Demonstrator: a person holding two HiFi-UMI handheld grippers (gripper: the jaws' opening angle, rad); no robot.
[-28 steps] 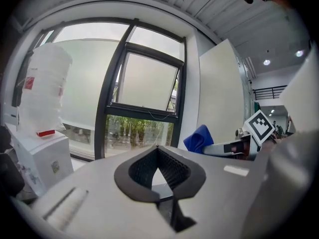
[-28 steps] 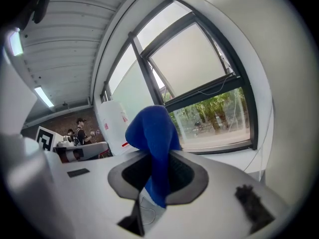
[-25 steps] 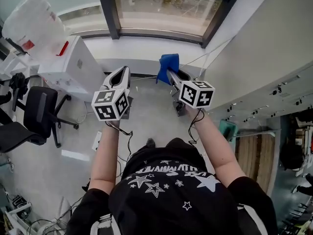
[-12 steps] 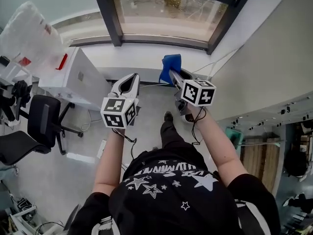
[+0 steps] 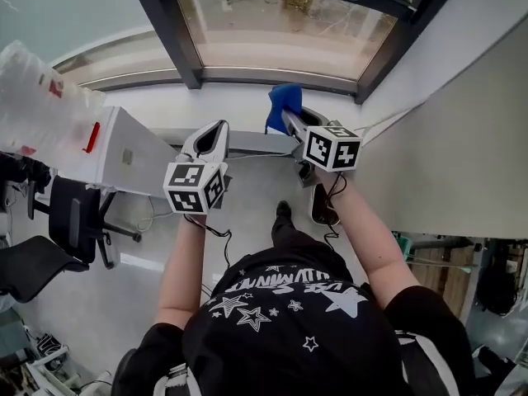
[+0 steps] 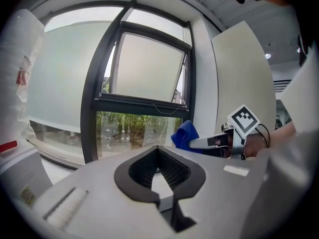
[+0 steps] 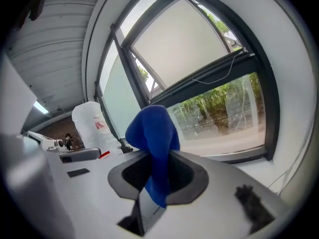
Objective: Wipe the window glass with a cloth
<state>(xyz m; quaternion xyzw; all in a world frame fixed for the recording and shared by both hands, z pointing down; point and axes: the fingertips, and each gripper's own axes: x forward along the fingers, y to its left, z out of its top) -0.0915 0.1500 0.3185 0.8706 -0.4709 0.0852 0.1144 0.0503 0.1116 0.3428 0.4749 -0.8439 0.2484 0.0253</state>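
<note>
My right gripper (image 5: 288, 119) is shut on a blue cloth (image 5: 285, 103) that sticks up bunched from its jaws, held above the white sill just below the window glass (image 5: 285, 31). In the right gripper view the cloth (image 7: 152, 128) stands in front of the lower pane (image 7: 224, 108), apart from it. My left gripper (image 5: 214, 129) is beside it to the left, shut with nothing between its jaws; its tips (image 6: 157, 148) meet. The left gripper view also shows the cloth (image 6: 185, 135) and the glass (image 6: 139, 128).
A white sill (image 5: 214, 101) runs under the dark window frame (image 5: 169, 35). A white cabinet (image 5: 115, 151) with a plastic-wrapped bundle (image 5: 37, 85) stands at the left, and a black office chair (image 5: 54, 221) lower left. A white wall panel (image 5: 462, 139) closes the right side.
The person has stepped closer to the window. Both grippers now sit nearer the sill, with the blue cloth still held in the right one.
</note>
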